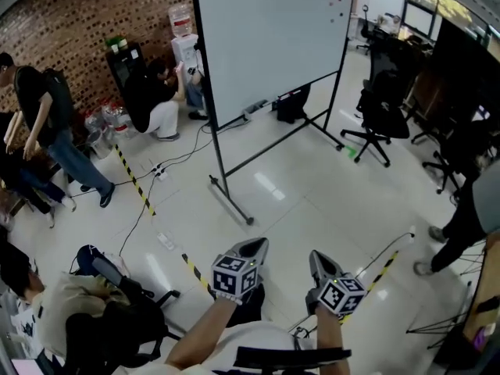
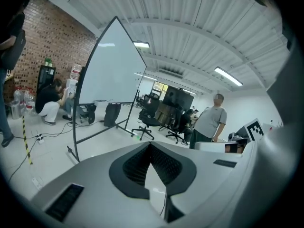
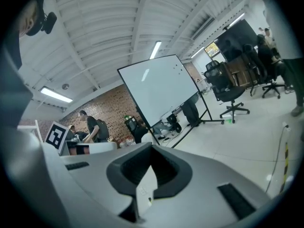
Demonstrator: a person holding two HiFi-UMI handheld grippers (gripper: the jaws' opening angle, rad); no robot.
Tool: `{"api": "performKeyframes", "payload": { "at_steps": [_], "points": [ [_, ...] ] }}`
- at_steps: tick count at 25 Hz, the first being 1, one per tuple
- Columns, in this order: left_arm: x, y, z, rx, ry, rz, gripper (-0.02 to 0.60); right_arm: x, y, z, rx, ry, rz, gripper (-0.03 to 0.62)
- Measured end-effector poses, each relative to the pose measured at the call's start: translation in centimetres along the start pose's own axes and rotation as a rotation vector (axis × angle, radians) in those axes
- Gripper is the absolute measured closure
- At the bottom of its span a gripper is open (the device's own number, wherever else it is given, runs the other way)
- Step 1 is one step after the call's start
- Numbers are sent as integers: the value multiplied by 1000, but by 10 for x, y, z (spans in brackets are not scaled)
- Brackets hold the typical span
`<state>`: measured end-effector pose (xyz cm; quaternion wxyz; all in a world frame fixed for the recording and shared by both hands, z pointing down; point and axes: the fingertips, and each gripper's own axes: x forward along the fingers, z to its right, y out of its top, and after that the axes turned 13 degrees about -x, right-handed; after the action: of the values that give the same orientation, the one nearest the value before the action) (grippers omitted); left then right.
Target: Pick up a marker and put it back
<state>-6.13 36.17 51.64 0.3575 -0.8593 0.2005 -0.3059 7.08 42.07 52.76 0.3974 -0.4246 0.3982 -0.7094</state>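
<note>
Open office floor [image 1: 312, 186]; whiteboard [image 1: 269, 37] at upper centre of the head view. Marker: none discernible in any view, presumably at the board. Left gripper [image 1: 256, 246] and right gripper [image 1: 317, 258] are both closed and empty, well short of the board. Risks: arriving with the jaws closed would knock a marker off; the board's foot [image 1: 231, 202] could trip the person.

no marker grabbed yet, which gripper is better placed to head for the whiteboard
Right gripper, marginally: it looks at the large white whiteboard's front face, the left gripper more along its near edge. Both have shut, empty fingers and are far off.
</note>
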Motion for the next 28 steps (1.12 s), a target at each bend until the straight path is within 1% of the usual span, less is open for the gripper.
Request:
{"api": "performKeyframes", "payload": {
  "at_steps": [2, 7, 12, 18, 22, 25, 28],
  "points": [
    [24, 18, -4, 0, -7, 8, 584, 14, 13, 16, -12, -16, 2, 586],
    [78, 53, -7, 0, -53, 10, 584, 46, 38, 54, -22, -60, 0, 586],
    [129, 108, -35, -4, -68, 13, 584, 105, 75, 76, -39, -78, 6, 586],
    [177, 177, -77, 4, -62, 20, 584, 182, 120, 94, -40, -86, 36, 586],
    [199, 200, -106, 3, -51, -2, 584, 223, 127, 102, -8, -95, 39, 586],
    [214, 213, -121, 11, -52, -18, 584, 243, 128, 110, 12, -113, 40, 586],
    [228, 221, -131, 3, -57, -31, 584, 258, 131, 119, 21, -130, 27, 586]
  ]
}}
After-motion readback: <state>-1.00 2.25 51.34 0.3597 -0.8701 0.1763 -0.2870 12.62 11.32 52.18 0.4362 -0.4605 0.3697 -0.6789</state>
